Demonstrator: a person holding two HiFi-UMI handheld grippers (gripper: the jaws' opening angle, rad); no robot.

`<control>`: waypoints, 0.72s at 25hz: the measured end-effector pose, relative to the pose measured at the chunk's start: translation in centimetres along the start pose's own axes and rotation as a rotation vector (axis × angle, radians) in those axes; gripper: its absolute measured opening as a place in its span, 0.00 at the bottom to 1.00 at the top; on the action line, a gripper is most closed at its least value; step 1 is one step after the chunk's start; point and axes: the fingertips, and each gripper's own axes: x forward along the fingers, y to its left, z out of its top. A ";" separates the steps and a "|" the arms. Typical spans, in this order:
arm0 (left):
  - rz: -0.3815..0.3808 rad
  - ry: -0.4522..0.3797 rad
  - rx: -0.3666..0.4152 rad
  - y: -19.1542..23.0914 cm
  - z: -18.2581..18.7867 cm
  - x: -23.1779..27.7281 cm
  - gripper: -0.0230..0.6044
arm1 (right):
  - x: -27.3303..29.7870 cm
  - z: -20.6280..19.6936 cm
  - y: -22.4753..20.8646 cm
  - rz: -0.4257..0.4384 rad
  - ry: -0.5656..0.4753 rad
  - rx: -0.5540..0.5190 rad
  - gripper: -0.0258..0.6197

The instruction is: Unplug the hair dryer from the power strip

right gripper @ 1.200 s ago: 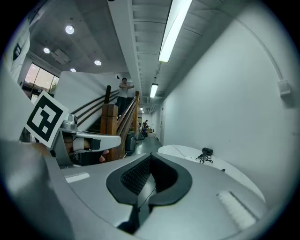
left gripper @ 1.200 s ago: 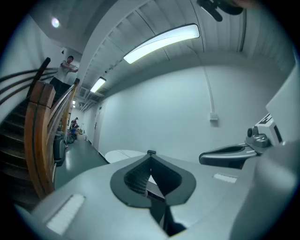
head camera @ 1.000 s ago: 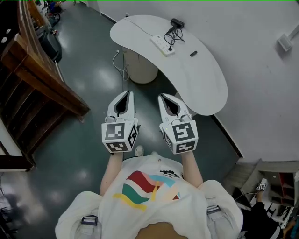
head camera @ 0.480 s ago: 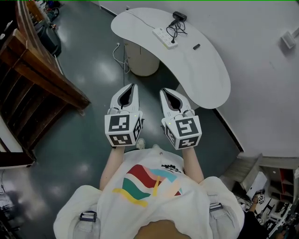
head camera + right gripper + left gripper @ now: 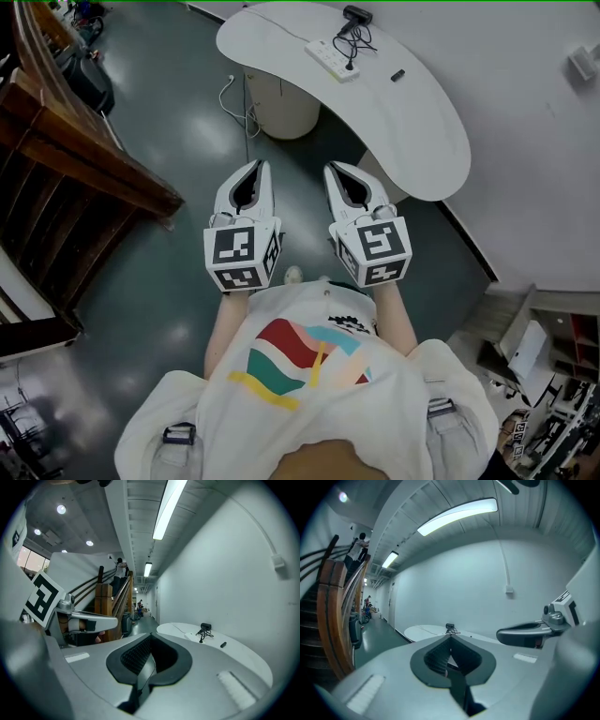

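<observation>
Now both pairs of my fingers are clenched shut on nothing. The left gripper shows its two dark pads pressed together with no gap, and the right gripper shows the same. In the head view, the left gripper and right gripper are held side by side in front of my chest, pointing toward a white curved table, well short of it.

The hair dryer, small and black, lies at the table's far end, its dark cord running into a white power strip just beside it. A small dark object lies nearby on the tabletop. A wooden stair rail stands to my left over dark glossy floor.

Compared with a second ago, the table sits higher in the head view, the dryer now almost at the top edge. My grippers are as shut as before.
</observation>
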 end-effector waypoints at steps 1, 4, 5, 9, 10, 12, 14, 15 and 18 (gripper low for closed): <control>0.006 -0.007 0.004 0.7 0.2 0.0 0.04 | 0.0 -0.3 -0.1 -0.013 0.011 -0.002 0.06; 0.027 -0.036 0.007 2.8 1.3 0.6 0.04 | -0.1 -0.6 -0.8 -0.056 0.034 -0.008 0.06; 0.029 -0.045 0.003 3.3 1.6 1.0 0.04 | -0.1 -0.6 -1.3 -0.073 0.036 -0.008 0.06; 0.020 -0.059 -0.005 4.1 2.2 3.3 0.04 | 0.0 -0.7 -4.2 -0.137 0.041 0.009 0.06; 0.014 -0.059 -0.010 4.2 2.2 4.0 0.04 | 0.3 -0.8 -4.8 -0.148 0.043 0.011 0.06; 0.001 -0.054 -0.022 4.4 2.0 5.5 0.04 | 1.0 -1.2 -5.7 -0.162 0.046 0.017 0.06; -0.013 -0.049 -0.016 4.2 1.7 7.2 0.04 | 2.1 -1.8 -6.7 -0.169 0.042 0.035 0.06; -0.020 -0.049 -0.007 4.0 1.6 8.3 0.04 | 2.7 -2.0 -7.4 -0.170 0.036 0.049 0.06; -0.039 -0.057 0.021 3.6 1.8 11.8 0.04 | 5.4 -1.8 -9.8 -0.167 0.010 0.073 0.06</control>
